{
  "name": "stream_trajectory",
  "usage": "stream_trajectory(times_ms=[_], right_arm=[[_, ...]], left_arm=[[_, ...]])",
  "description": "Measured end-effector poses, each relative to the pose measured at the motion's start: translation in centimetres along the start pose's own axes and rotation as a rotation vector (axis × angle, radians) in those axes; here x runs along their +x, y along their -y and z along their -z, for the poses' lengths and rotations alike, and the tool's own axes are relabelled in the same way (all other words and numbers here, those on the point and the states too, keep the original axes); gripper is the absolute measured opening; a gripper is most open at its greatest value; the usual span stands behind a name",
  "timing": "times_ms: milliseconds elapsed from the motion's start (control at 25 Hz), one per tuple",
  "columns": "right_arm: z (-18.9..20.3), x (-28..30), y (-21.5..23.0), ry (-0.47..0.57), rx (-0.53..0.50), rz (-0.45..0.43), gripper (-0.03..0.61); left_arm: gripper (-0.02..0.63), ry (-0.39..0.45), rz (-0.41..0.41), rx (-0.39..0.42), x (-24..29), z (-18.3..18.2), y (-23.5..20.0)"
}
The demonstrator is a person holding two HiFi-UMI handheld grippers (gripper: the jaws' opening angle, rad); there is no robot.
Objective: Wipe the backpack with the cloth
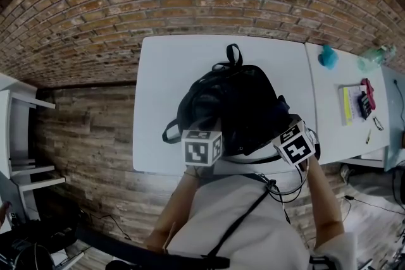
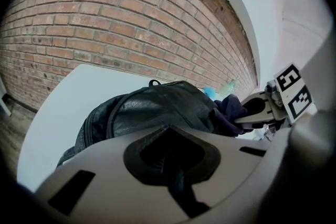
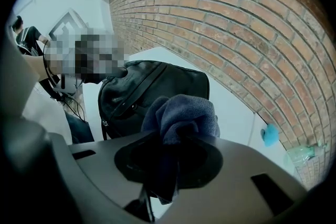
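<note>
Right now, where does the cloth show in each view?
Head view: cloth right of centre, by the backpack.
Left gripper view: cloth right of centre, at the backpack's edge.
Right gripper view: cloth at centre, in the right gripper.
Shared landmark: the backpack.

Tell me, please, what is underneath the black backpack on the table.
The backpack lies on a white table, whose top shows left of it and behind it. Anything directly beneath the backpack is covered from view.
</note>
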State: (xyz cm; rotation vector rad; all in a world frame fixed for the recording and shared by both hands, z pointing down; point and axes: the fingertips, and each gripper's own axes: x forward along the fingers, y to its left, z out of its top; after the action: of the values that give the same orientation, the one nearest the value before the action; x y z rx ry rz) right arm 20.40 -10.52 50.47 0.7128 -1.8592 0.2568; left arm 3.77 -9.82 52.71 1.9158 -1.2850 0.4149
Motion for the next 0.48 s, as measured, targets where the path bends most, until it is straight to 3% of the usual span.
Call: stream_trajectory(times_ms=[480], right_arm=[[2.1, -0.8, -1.2, -0.012, 0.037, -0.025, 0.075]], left_arm=[[0.003, -0.009, -0.005, 0.001, -0.2, 0.5, 0.1]])
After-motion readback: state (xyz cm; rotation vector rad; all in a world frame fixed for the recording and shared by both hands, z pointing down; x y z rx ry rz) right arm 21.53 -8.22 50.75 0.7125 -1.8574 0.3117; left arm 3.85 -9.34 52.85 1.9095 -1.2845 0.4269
